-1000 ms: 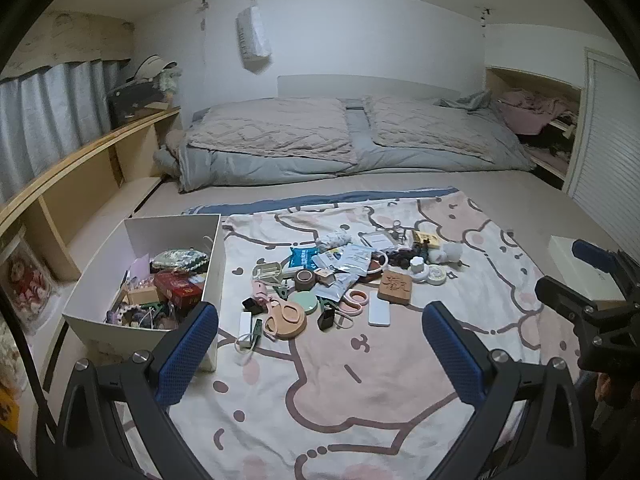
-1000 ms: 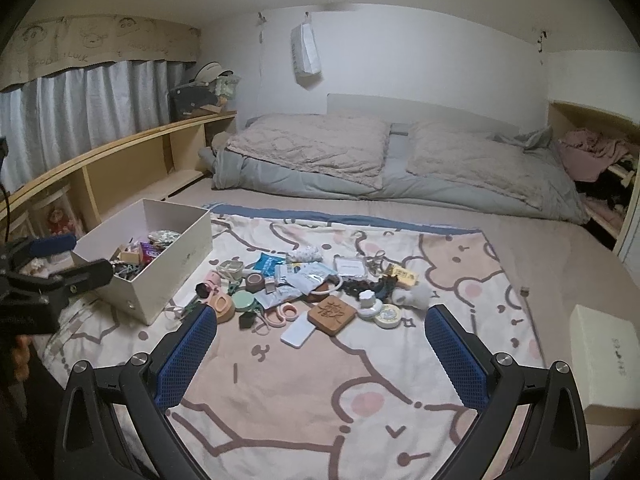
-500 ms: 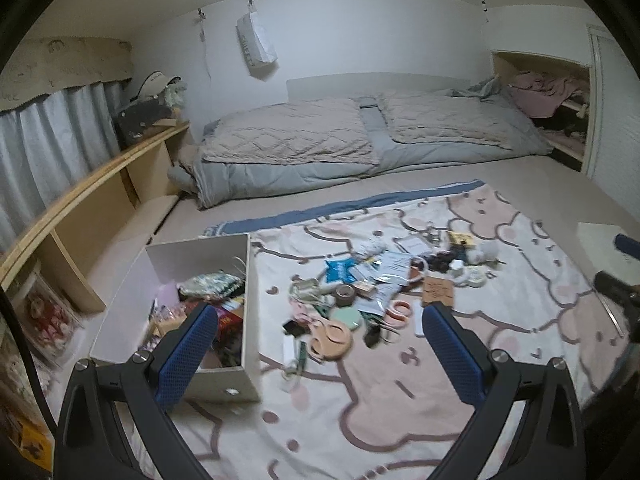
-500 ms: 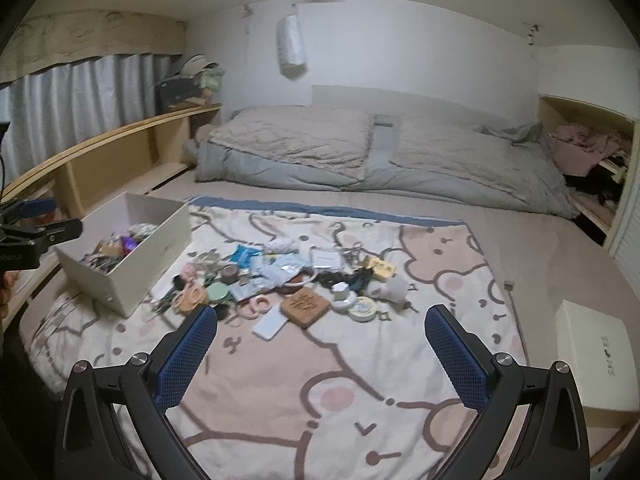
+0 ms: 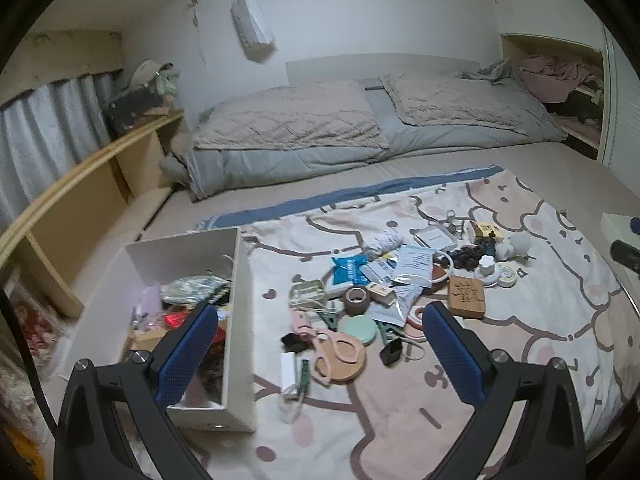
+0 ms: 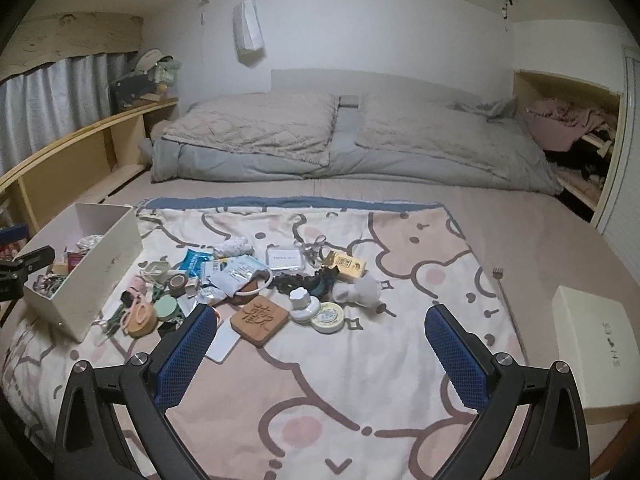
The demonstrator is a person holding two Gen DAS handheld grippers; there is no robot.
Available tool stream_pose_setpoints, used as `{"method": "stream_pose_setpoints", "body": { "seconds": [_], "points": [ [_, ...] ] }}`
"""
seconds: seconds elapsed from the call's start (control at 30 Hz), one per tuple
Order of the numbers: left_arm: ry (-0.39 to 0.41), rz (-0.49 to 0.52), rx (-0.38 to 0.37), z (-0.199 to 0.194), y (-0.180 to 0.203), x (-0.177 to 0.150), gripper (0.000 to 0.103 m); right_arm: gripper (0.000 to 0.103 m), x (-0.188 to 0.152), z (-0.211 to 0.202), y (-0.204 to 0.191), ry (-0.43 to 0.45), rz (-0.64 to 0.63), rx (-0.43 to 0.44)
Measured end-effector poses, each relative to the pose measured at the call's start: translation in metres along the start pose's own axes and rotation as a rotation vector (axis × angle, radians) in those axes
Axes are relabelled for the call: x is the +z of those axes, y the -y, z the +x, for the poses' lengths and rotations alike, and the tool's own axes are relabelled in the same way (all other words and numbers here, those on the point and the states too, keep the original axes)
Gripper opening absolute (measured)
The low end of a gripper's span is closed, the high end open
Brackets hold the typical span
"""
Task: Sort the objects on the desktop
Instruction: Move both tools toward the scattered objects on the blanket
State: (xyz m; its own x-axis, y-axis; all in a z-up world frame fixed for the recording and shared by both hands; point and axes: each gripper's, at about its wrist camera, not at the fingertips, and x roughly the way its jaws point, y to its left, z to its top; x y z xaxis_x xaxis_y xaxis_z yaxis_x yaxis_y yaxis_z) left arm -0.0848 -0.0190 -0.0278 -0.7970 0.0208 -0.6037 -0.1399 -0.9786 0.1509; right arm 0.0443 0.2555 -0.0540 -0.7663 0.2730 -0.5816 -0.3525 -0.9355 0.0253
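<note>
Your left gripper (image 5: 320,344) and right gripper (image 6: 320,344) hover with textured blue fingers (image 6: 186,354) spread wide, empty. The small clutter (image 6: 256,284) lies heaped on a soft cartoon-print blanket (image 6: 360,380) on the bed: a carved wooden square block (image 6: 259,320), a round tin (image 6: 328,313), pink scissors (image 5: 332,346). The white rectangular box (image 5: 240,300) sits at its left, partly filled.

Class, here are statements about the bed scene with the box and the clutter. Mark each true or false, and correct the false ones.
1. Both grippers are open and hold nothing. True: the left gripper and the right gripper are both open and hold nothing.
2. The white box is empty. False: it holds several small items.
3. The scissors lie on the blanket, outside the box. True.
4. The wooden block is inside the box. False: it lies on the blanket among the loose items.
5. The tape roll is held by a gripper. False: it sits on the blanket.
</note>
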Motion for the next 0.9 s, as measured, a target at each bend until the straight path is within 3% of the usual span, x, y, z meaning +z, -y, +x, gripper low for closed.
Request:
{"method": "stream_pose_setpoints", "body": {
  "seconds": [0.23,0.6,0.9],
  "points": [
    [-0.051,-0.025,-0.033,0.036,0.009,0.001,0.103,0.103,0.005,0.034,-0.004,-0.008,-0.013,-0.029],
    [-0.139,-0.01,-0.054,0.083,0.032,-0.012,0.103,0.103,0.012,0.091,-0.018,-0.034,0.021,0.0],
    [-0.191,0.089,-0.083,0.107,0.054,-0.034,0.103,0.103,0.0,0.154,-0.027,-0.159,-0.002,-0.049]
  ]
}}
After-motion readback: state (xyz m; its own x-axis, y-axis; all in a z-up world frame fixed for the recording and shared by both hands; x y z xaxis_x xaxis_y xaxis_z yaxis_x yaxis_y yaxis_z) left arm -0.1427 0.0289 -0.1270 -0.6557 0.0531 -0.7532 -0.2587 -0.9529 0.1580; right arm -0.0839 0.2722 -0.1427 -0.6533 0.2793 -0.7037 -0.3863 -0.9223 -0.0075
